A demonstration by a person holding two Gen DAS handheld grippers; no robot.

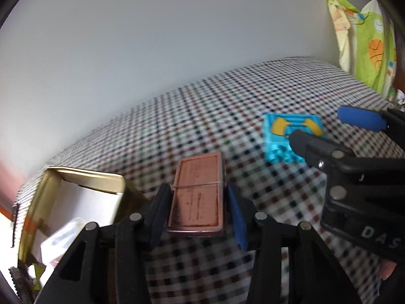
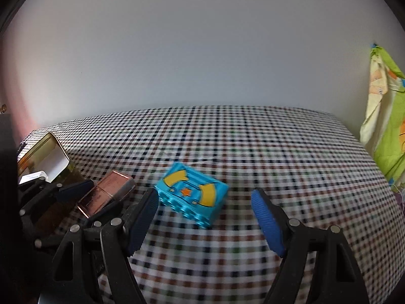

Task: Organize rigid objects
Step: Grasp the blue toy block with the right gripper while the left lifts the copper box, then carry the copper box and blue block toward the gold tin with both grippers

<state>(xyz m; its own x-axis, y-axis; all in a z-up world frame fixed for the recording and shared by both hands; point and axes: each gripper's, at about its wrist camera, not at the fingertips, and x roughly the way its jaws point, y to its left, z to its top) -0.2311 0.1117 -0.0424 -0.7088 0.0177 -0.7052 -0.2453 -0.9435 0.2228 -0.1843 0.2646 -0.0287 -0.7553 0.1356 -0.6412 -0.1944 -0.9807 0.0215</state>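
The left wrist view sits low and close over the checked surface (image 1: pixel 227 96), tilted, facing a pale wall, with a copper-coloured case (image 1: pixel 195 195) right before the lens and an open gold tin (image 1: pixel 76 177) at 8 o'clock. The right wrist view rides level and somewhat farther back, facing the same wall, a blue toy block (image 2: pixel 191 197) near centre. Both share block (image 1: pixel 286 136), case (image 2: pixel 106 195), tin (image 2: pixel 43 152) and the green printed cloth (image 2: pixel 387 131) at 3 o'clock.

Lighter (image 1: pixel 196 195): flat copper case, beside the gold tin.
Blue brick (image 2: pixel 191 193): yellow marks, lying tilted on checked cloth.
Gold tin (image 1: pixel 76 185): open.
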